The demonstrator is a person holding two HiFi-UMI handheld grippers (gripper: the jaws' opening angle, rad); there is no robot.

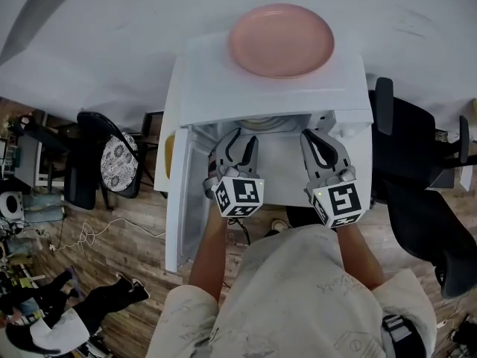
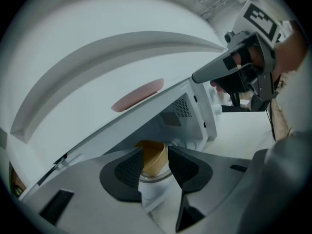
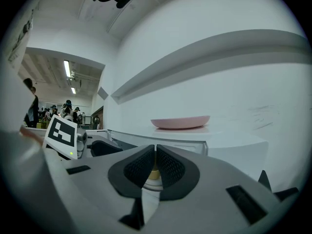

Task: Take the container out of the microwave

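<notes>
A white microwave (image 1: 209, 66) stands with its door (image 1: 177, 207) swung open to the left. Inside, a tan container (image 2: 152, 156) sits on the glass turntable (image 2: 156, 178); only its pale rim (image 1: 259, 122) shows in the head view. My left gripper (image 1: 240, 136) is at the left of the opening, its jaws open, and the container (image 2: 152, 156) shows between them, farther in and untouched. My right gripper (image 1: 323, 136) is at the right of the opening with its pads nearly together and nothing held. In the right gripper view a sliver of the container (image 3: 154, 172) shows past the right gripper (image 3: 155, 165).
A pink plate (image 1: 281, 39) lies on top of the microwave. A black office chair (image 1: 425, 192) stands to the right, and a chair with a patterned cushion (image 1: 115, 159) to the left. A person (image 1: 45, 312) is on the wooden floor at lower left.
</notes>
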